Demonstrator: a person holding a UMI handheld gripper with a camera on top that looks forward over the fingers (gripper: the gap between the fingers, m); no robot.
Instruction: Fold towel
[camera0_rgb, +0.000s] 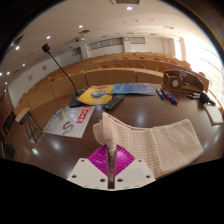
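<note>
A cream waffle-weave towel (158, 142) lies on the dark table (60, 150), spreading ahead and to the right of my fingers. My gripper (110, 158) is shut on the towel's near corner: the pink pads (98, 160) press together on a strip of cloth that rises between them. The held edge (115, 133) is lifted a little above the table.
A yellow and blue printed sheet (100, 95) and a white printed sheet (68, 122) lie farther back on the left. Small blue things (168, 97) and a dark box (186, 80) stand far right. A microphone stand (62, 68) rises at the back. Wooden panels line the room.
</note>
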